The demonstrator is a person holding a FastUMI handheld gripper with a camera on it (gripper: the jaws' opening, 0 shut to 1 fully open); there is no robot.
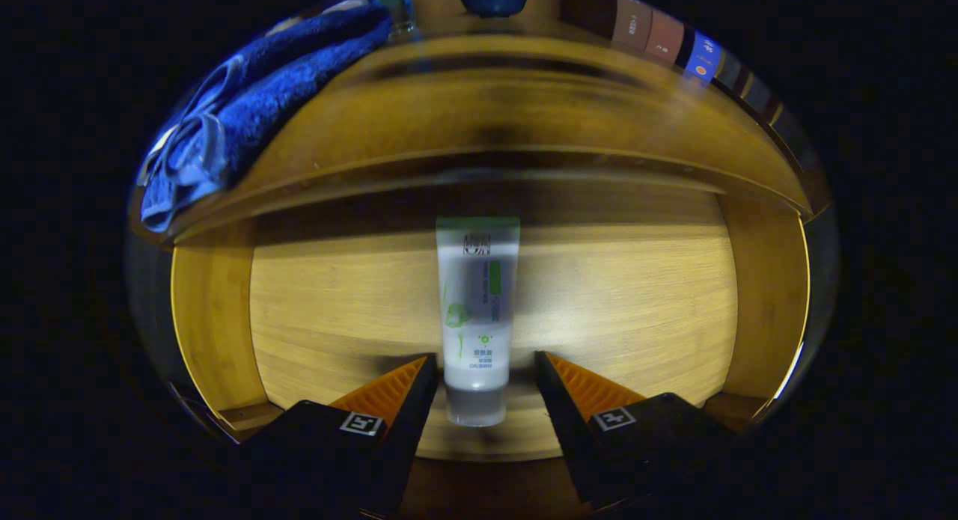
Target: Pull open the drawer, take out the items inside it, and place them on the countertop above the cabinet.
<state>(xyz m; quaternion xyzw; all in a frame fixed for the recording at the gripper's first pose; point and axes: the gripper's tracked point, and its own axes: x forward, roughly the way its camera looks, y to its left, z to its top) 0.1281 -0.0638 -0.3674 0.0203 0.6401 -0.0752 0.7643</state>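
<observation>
The hand-held gripper (485,374) is being held released at the bottom centre of the frame, its two fingers spread apart with neither one pressing on anything. The tube (477,318) is being framed between them: its cap end is lying in the gap between the fingertips, and its body is running straight ahead, up the middle of the frame, so its long axis is being matched by the line of the fingers. It is lying flat on the floor of the open drawer (636,303), well apart from both side walls. Whether the fingers are level with the tube cannot be told. Beyond, at the upper left, a blue towel (247,116) is lying on the desk (524,116).
</observation>
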